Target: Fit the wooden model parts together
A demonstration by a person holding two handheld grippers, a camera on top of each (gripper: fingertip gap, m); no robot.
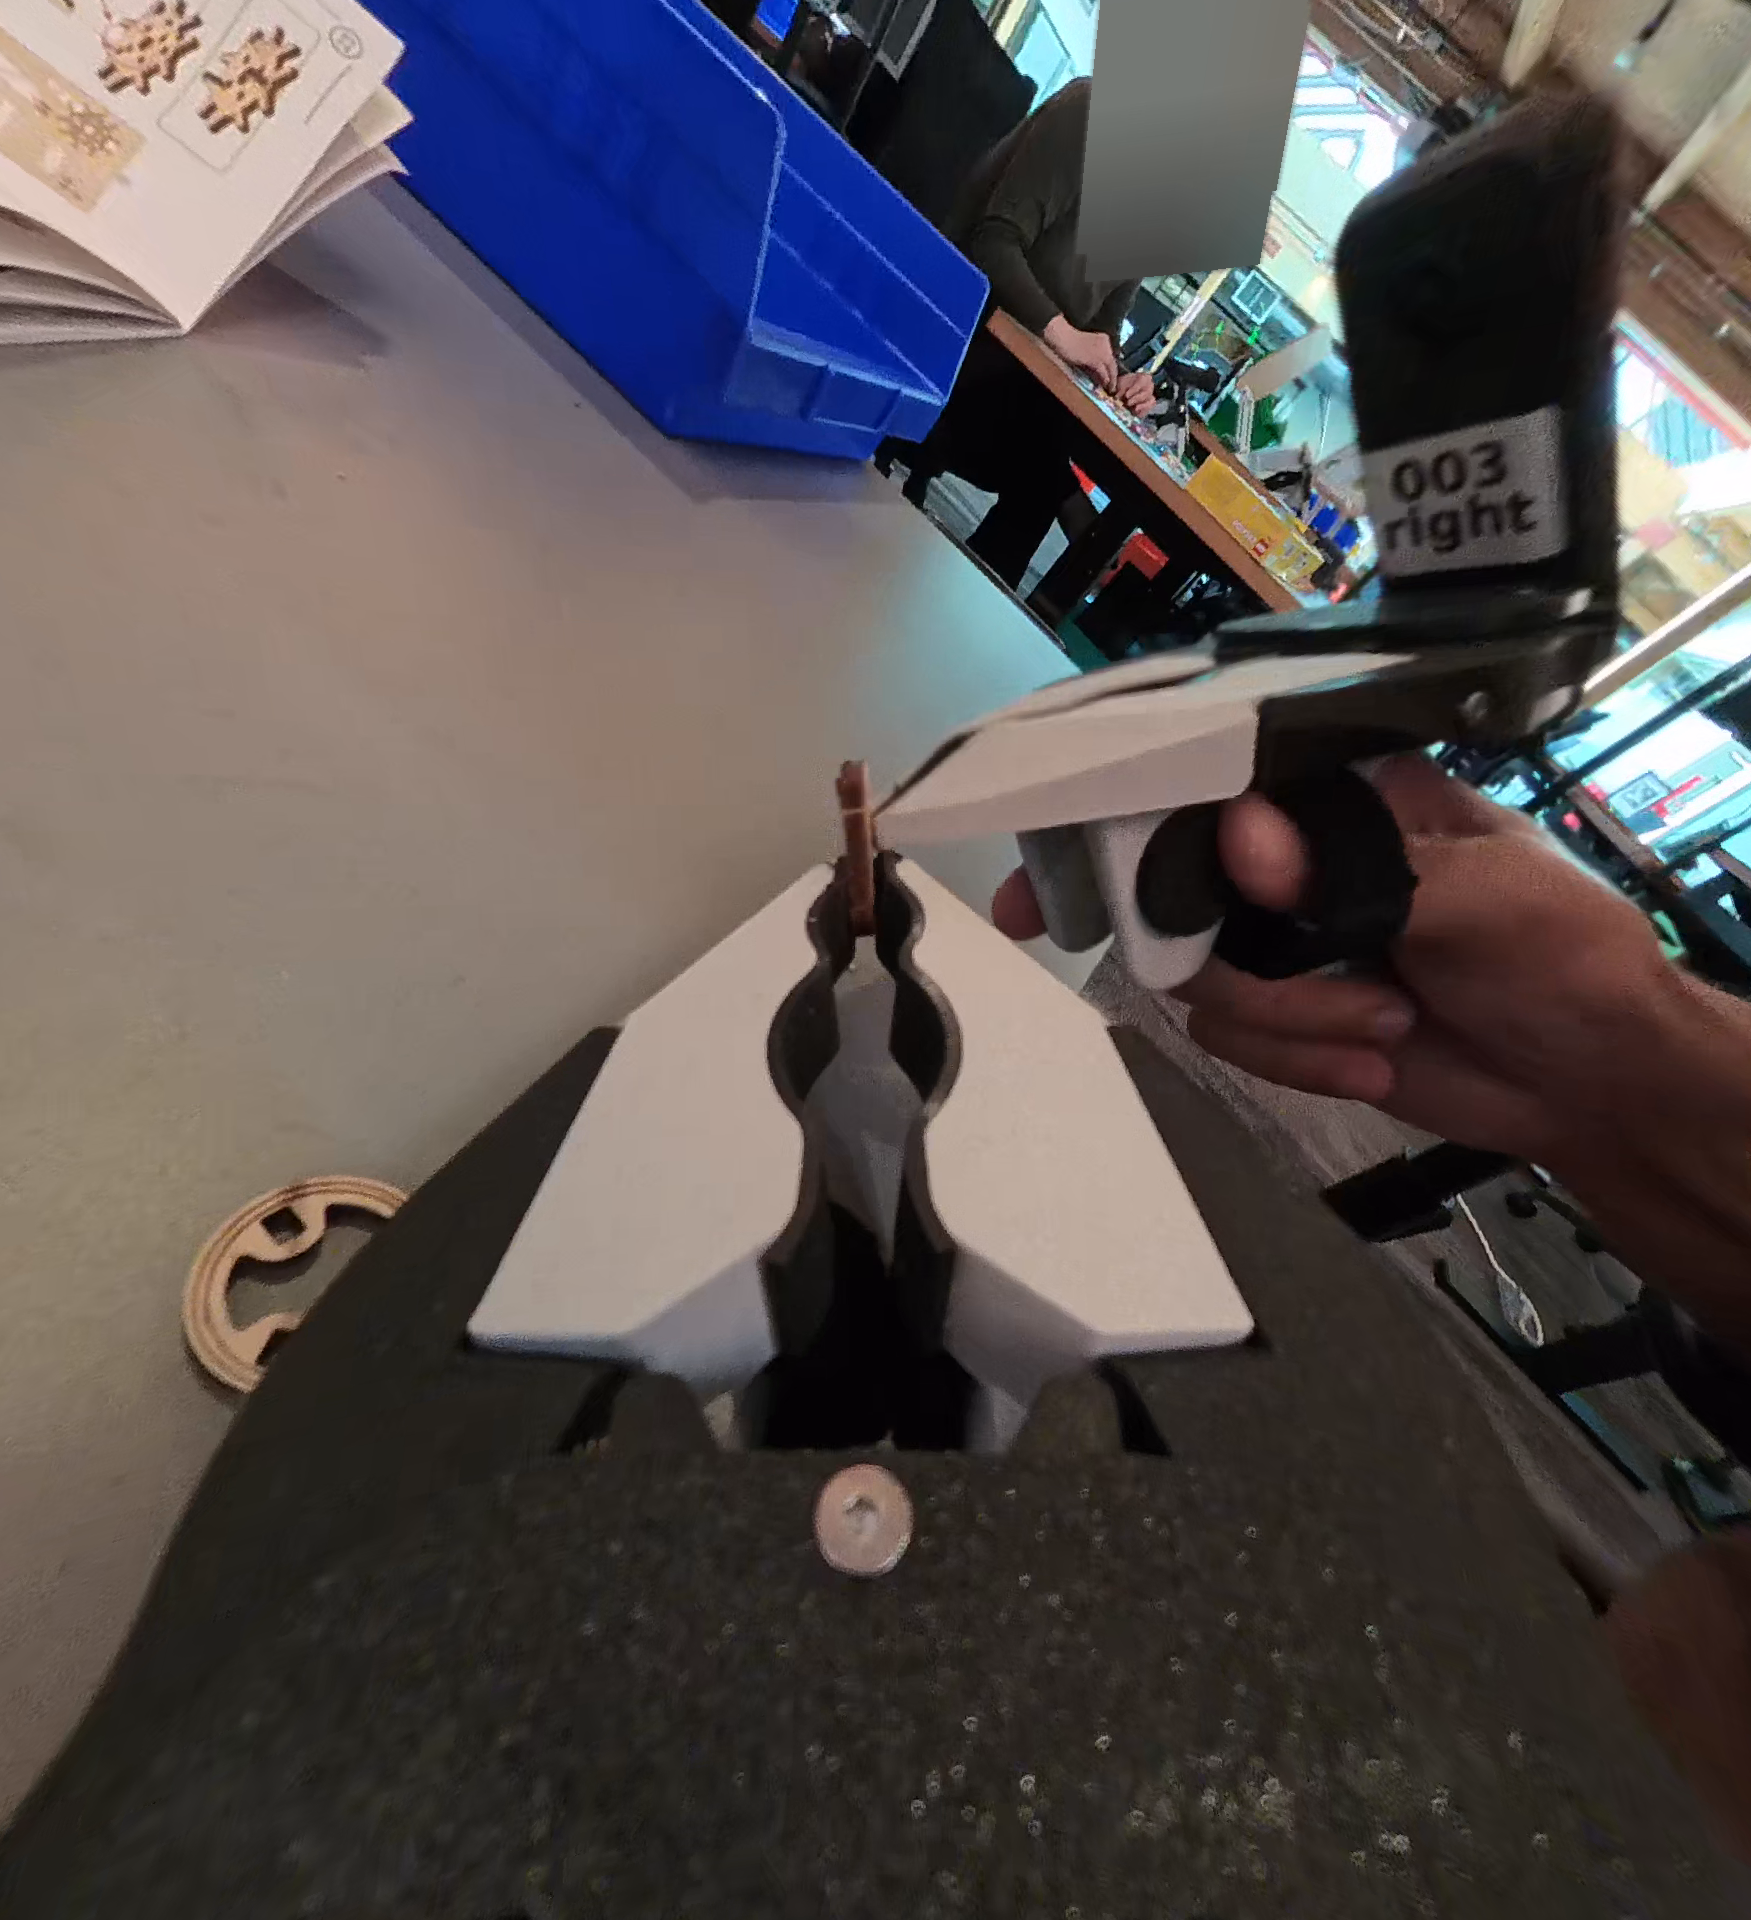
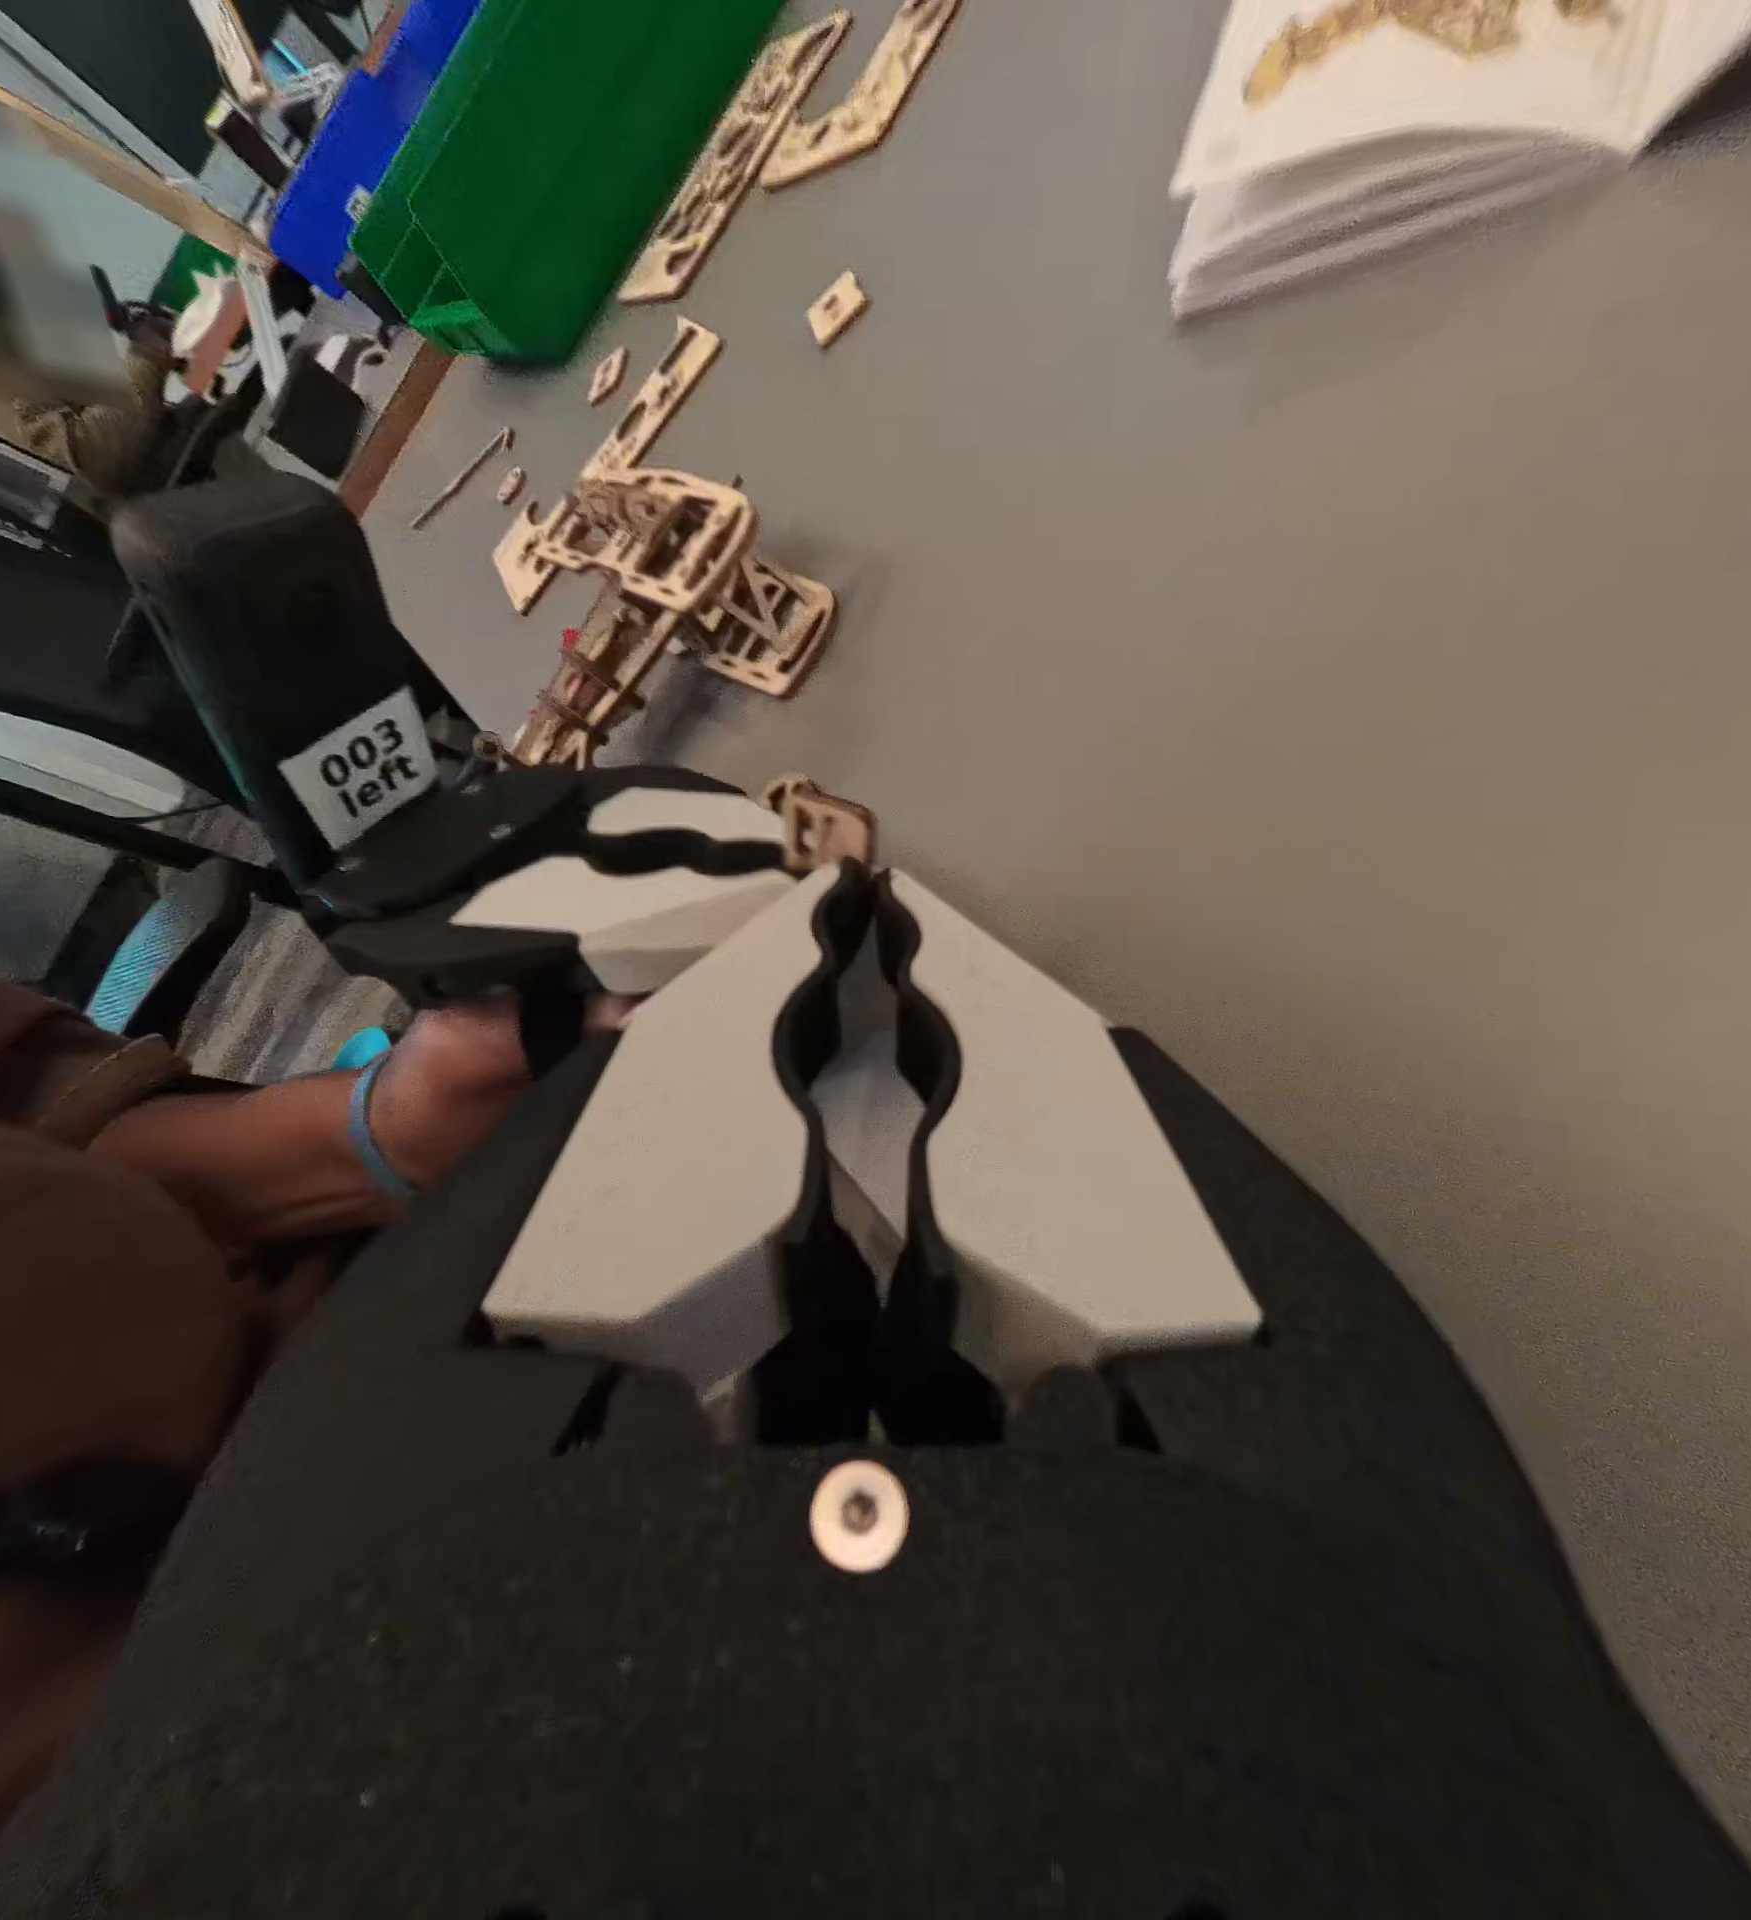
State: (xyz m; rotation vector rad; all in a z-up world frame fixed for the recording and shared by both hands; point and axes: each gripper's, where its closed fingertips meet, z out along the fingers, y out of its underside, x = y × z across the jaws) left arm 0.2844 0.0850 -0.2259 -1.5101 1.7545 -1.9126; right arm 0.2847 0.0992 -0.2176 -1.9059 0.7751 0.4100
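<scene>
My left gripper (image 1: pixel 860 883) is shut on a small flat wooden piece (image 1: pixel 855 821) that stands up edge-on between its tips. My right gripper (image 1: pixel 886 816) comes in from the right with its jaws together and its tips touching that piece. In the right wrist view my right gripper (image 2: pixel 866 878) has its tips against the piece (image 2: pixel 829 826), which the left gripper (image 2: pixel 783 852) holds from the left. I see nothing between the right tips. A partly built wooden model (image 2: pixel 663 582) lies on the grey table behind them.
A round wooden disc (image 1: pixel 268 1278) lies on the table (image 1: pixel 331 727) to the left. An open booklet (image 2: pixel 1422 135), a blue bin (image 1: pixel 705 239), a green bin (image 2: pixel 559 156), cut-out wooden sheets (image 2: pixel 798 135) and small loose parts (image 2: pixel 835 307) lie farther off. A person stands at another table. My two grippers' fingertips are within a few centimetres of each other. The round wooden disc (image 1: pixel 268 1278) is about 10 cm from both grippers' fingertips.
</scene>
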